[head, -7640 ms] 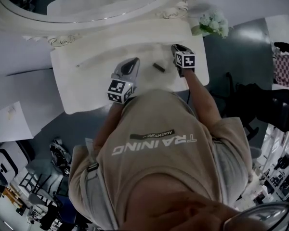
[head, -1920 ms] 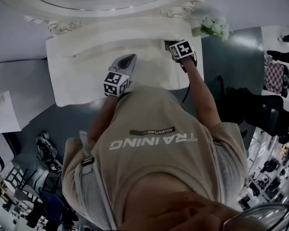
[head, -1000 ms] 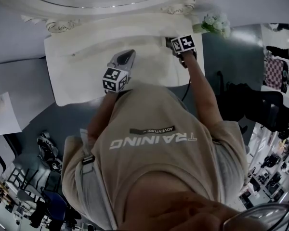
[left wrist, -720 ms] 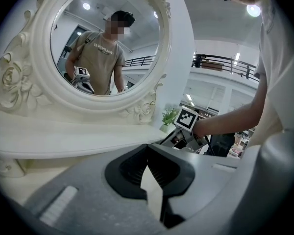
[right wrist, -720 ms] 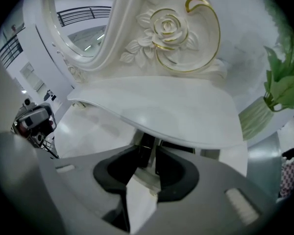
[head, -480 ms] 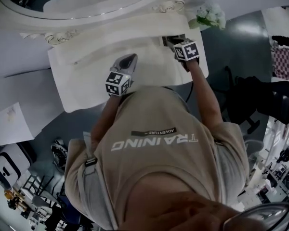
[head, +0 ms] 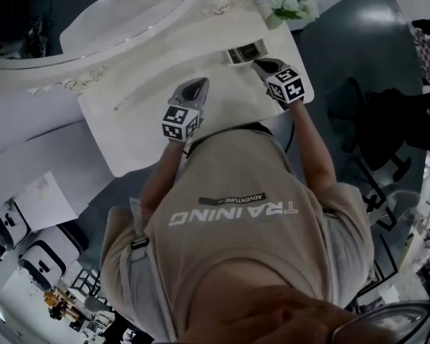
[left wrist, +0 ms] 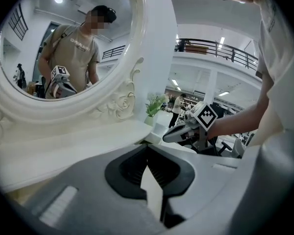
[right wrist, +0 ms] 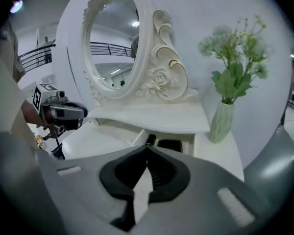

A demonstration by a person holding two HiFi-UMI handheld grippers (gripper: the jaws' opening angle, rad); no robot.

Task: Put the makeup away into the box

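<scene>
Both closed and empty, the left hand-held gripper (head: 196,86) and right hand-held gripper (head: 261,64) hover above the table (head: 140,124). The box (head: 245,52) sits near its far right corner.

The dressing table (head: 136,131) and mirror frame (right wrist: 162,77) are white; the far-right vase (right wrist: 221,123) is pale green. The left gripper (head: 194,87) and right gripper (head: 260,64) are grey, with black-and-white patterned cubes.
</scene>
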